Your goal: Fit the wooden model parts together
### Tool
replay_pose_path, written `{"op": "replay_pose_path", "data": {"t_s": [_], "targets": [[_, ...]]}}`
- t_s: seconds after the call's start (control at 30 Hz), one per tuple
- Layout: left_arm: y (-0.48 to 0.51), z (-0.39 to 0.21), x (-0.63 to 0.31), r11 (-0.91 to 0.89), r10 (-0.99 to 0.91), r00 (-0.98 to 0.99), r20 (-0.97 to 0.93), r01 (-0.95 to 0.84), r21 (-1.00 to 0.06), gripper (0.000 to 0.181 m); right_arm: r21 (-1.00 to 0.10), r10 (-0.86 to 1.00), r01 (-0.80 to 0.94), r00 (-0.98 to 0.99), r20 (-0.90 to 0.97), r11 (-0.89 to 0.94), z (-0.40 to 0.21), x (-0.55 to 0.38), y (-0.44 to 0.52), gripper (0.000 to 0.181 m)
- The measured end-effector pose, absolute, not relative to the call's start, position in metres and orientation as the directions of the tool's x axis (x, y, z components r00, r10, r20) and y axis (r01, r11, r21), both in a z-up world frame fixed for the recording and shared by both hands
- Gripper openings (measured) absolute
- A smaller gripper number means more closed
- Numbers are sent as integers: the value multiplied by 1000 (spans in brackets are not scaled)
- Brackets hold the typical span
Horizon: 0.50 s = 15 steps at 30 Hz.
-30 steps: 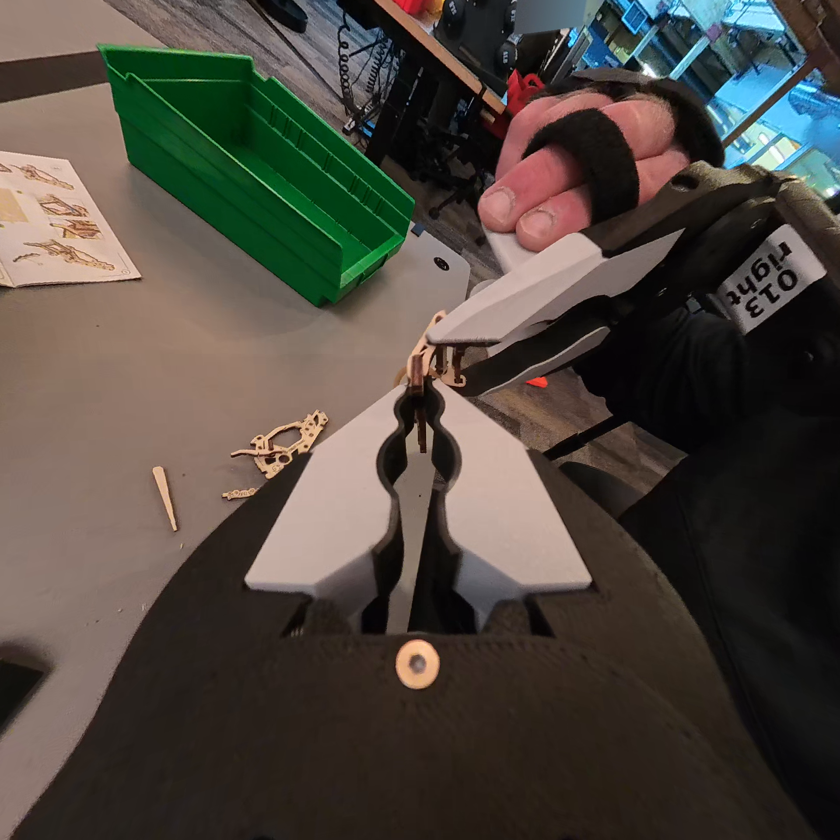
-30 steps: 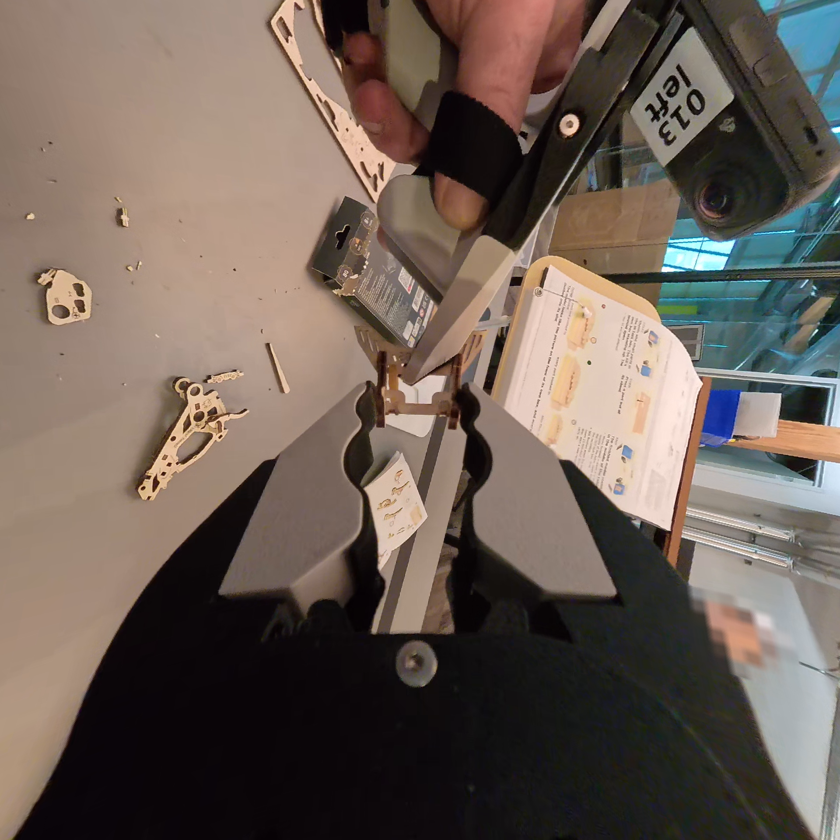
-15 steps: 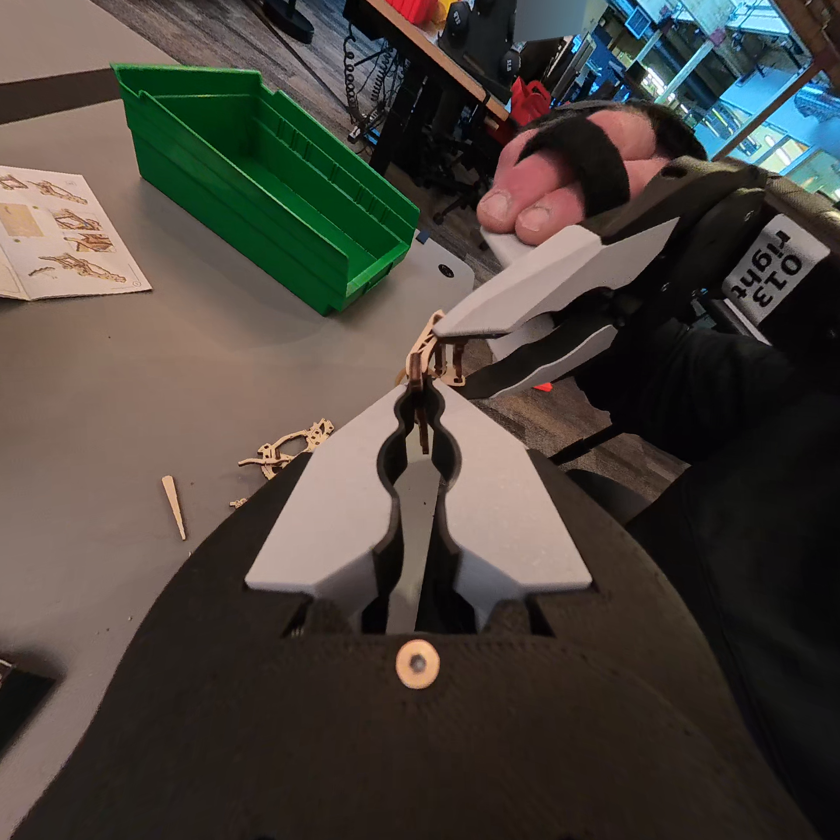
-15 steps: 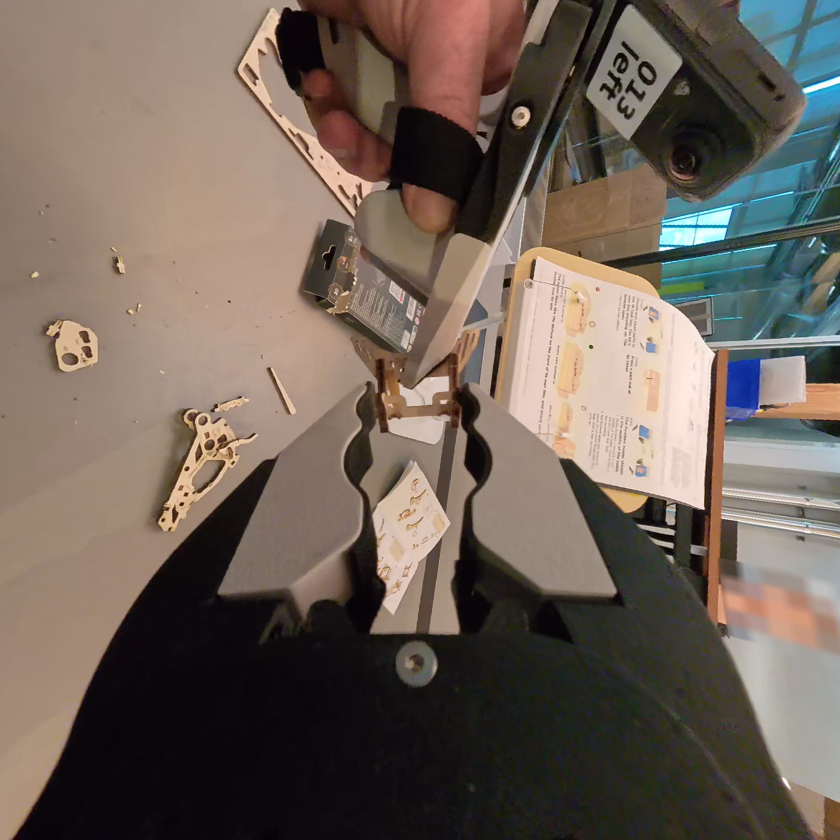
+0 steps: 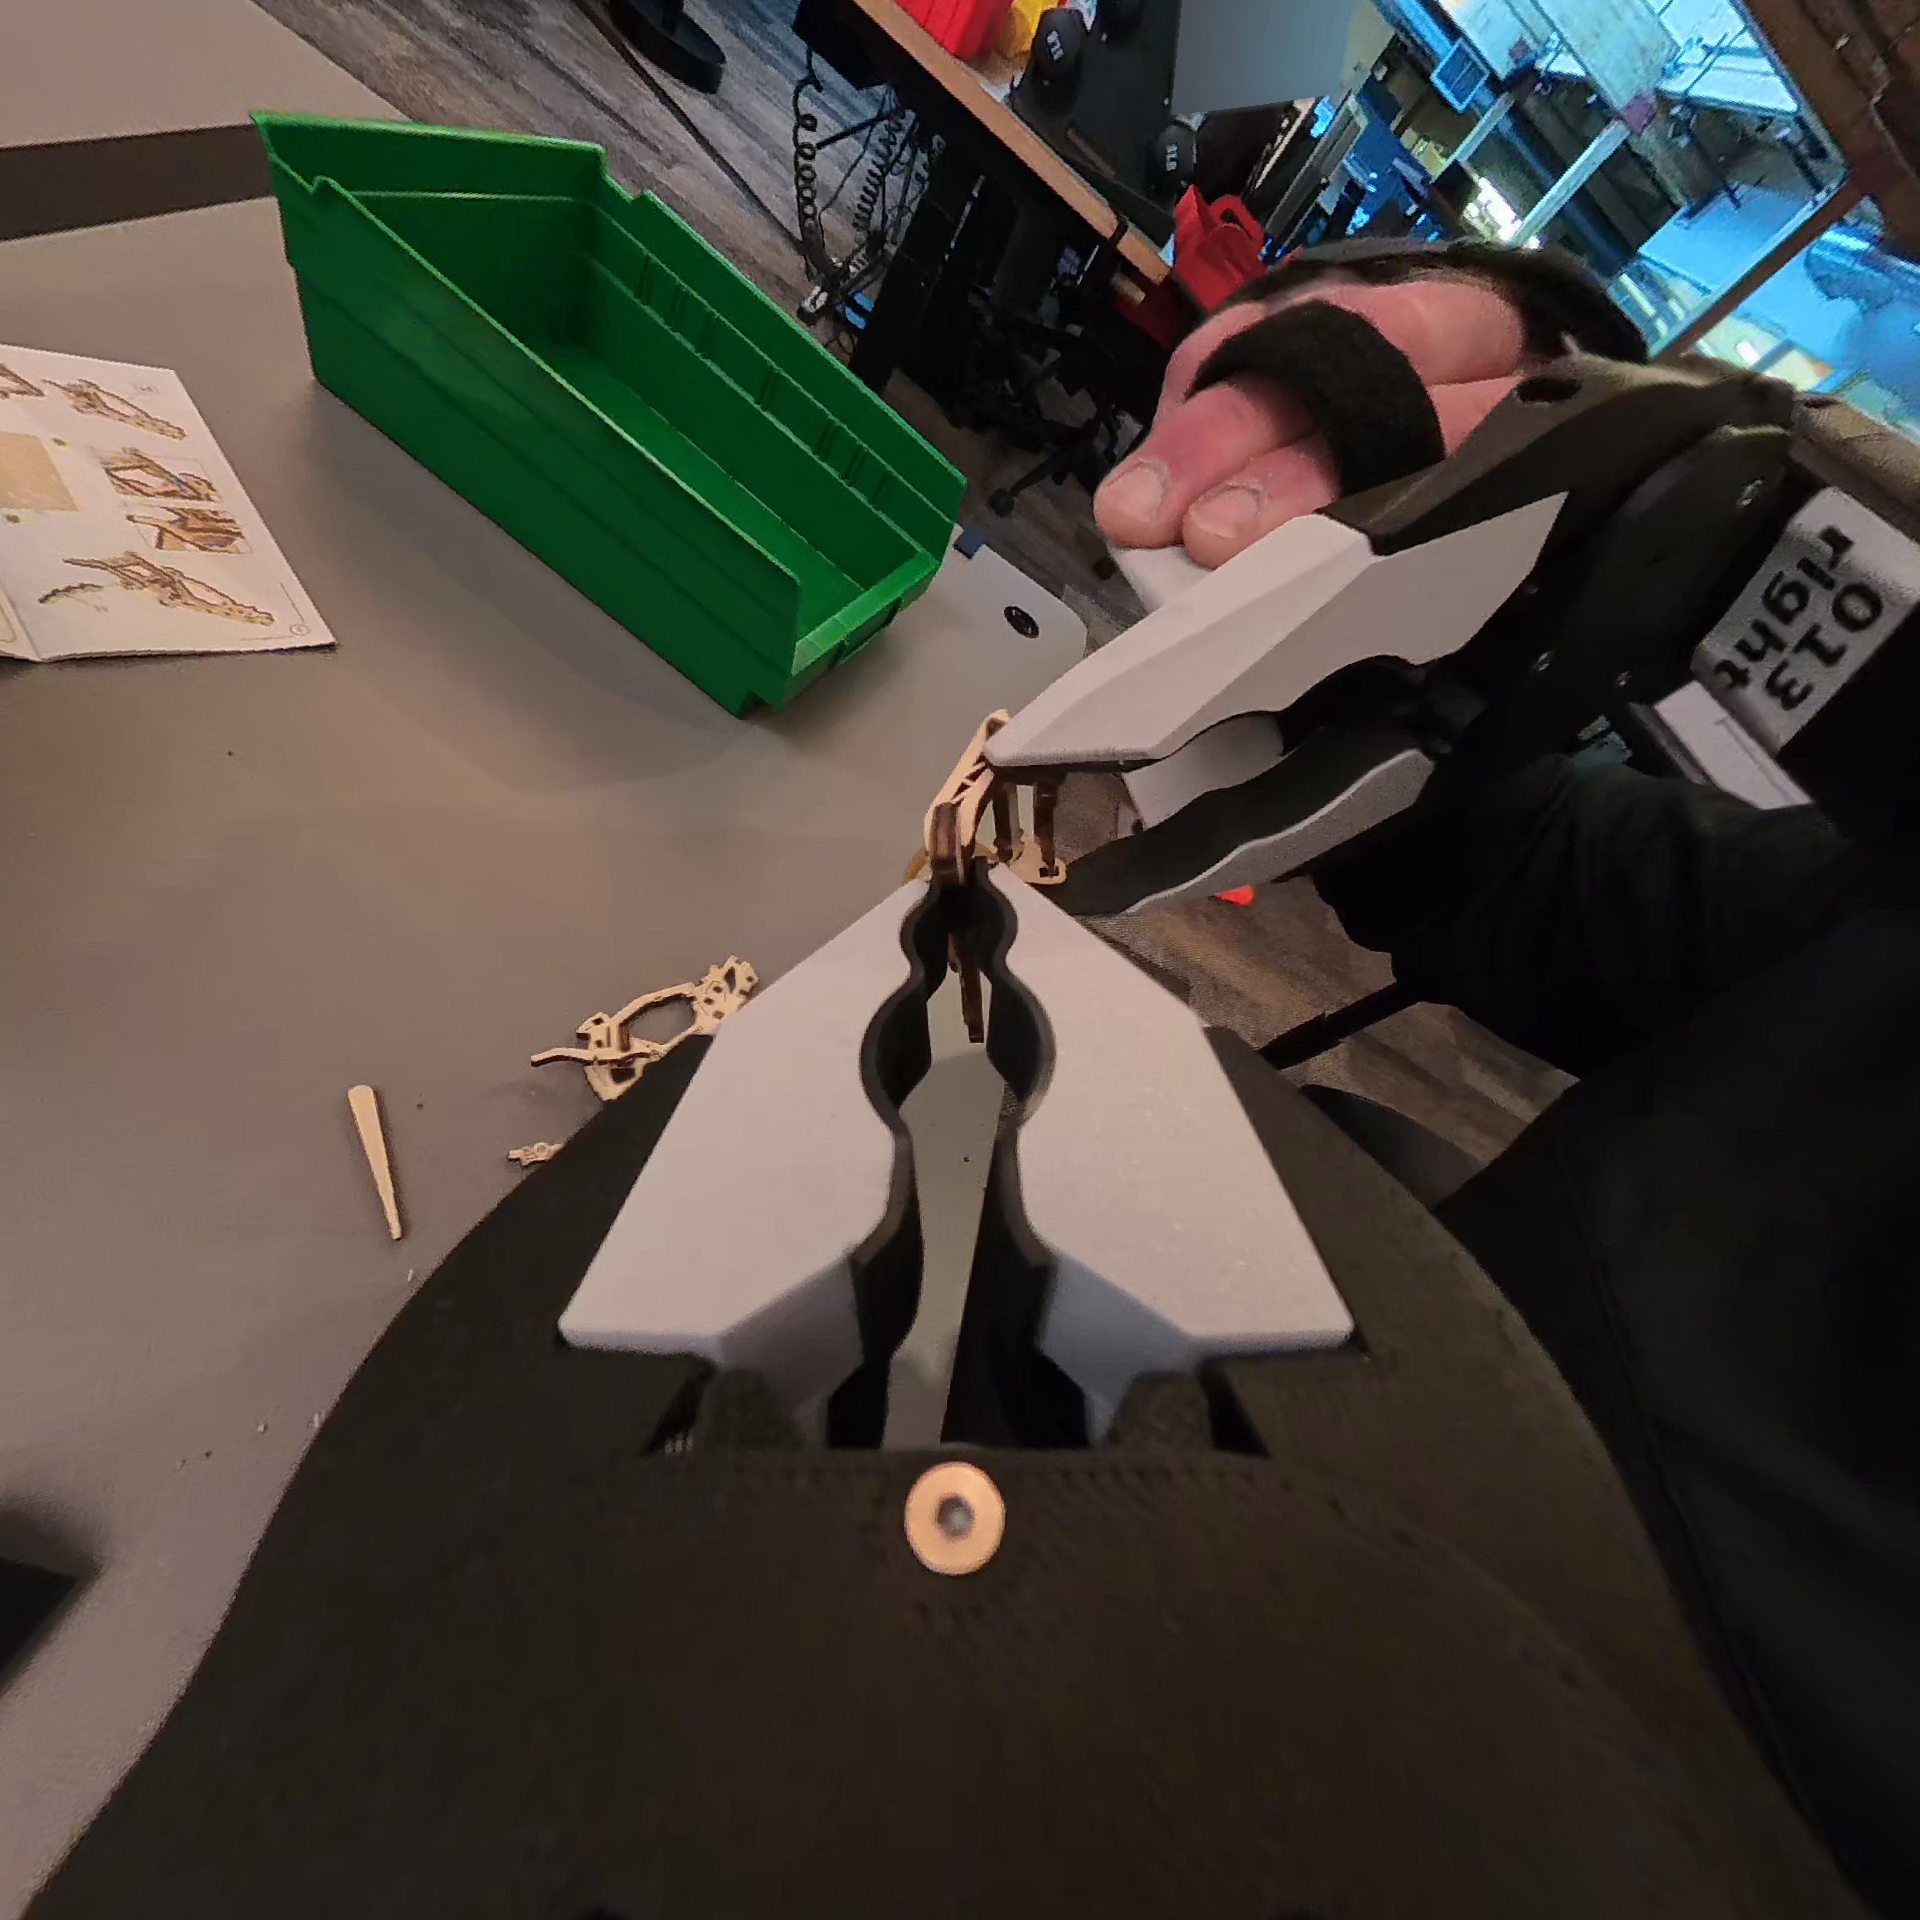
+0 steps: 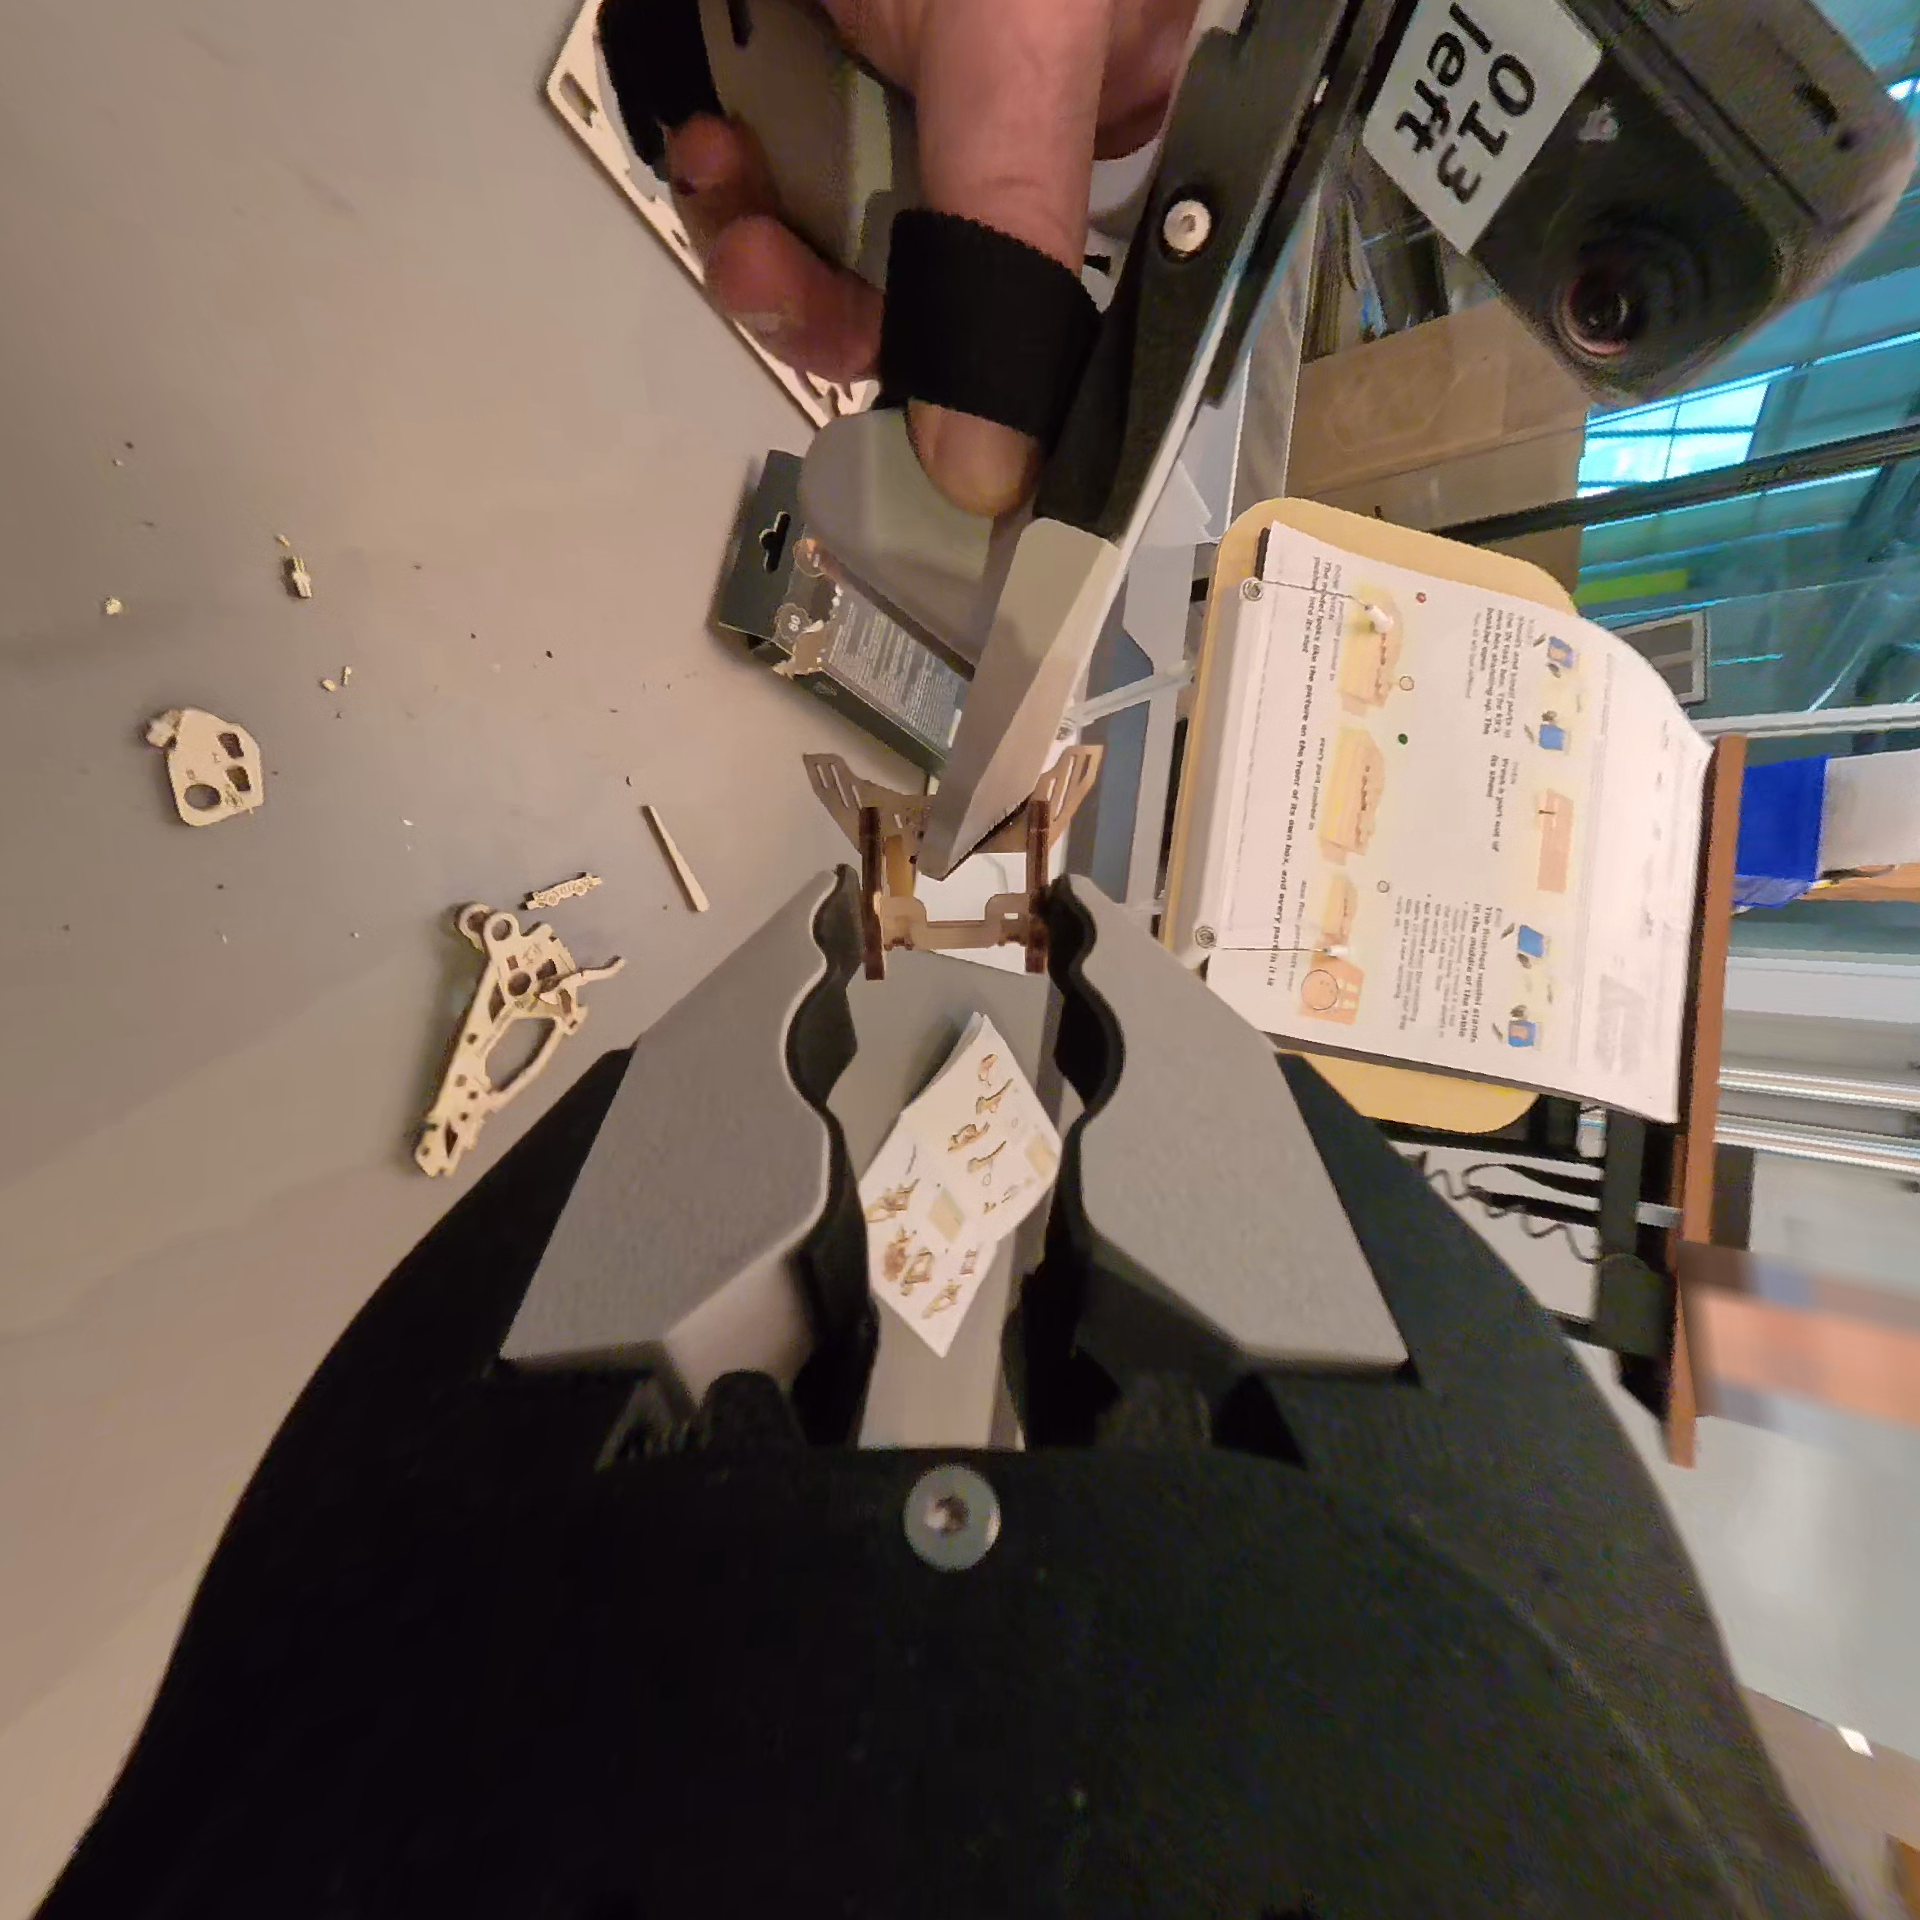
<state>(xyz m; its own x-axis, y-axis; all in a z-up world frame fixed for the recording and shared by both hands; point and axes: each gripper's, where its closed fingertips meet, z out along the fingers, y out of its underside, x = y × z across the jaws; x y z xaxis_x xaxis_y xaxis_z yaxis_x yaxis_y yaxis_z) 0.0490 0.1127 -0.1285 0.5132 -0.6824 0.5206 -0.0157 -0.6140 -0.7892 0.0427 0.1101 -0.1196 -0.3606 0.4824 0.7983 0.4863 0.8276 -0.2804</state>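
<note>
On the desk (image 5: pixel 260 831), the bin (image 5: pixel 623 416) stands at the far side, with a leaflet (image 5: pixel 135 520) lying to its left. Nearer, a flat part (image 5: pixel 655 1029) lies beside a thin stick (image 5: pixel 376 1153), which is to its left.

Above the desk edge, the left tool (image 5: pixel 951 883) and the right tool (image 6: pixel 956 914) meet tip to tip on the model (image 6: pixel 951 883). The left tool comes from above in the right wrist view, between the model's two side plates.

In that view, a skull-like part (image 6: pixel 208 764) lies well left of the model, a box (image 6: pixel 862 665) lies behind it, and a sheet frame (image 6: pixel 665 177) lies beyond the box. An instruction board (image 6: pixel 1455 831) stands off the desk, to the right.
</note>
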Motion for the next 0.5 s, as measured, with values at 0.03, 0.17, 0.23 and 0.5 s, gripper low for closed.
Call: {"op": "replay_pose_path", "data": {"t_s": [0.03,0.17,0.23,0.5], "targets": [[113,-128,49,-617,-682,503,531,-6,-787,2,-311,513,492,-352,783,813,-120,42,110,34],[114,-132,49,-627,-679,494,544,-4,-779,1,-334,511,462,-338,790,822,-116,46,107,36],[114,-131,50,-629,-678,488,550,3,-778,1,-352,524,457,-332,785,817,-115,47,107,39],[114,-131,52,-624,-682,492,542,-2,-782,1,-356,533,462,-340,774,812,-116,51,107,32]]}}
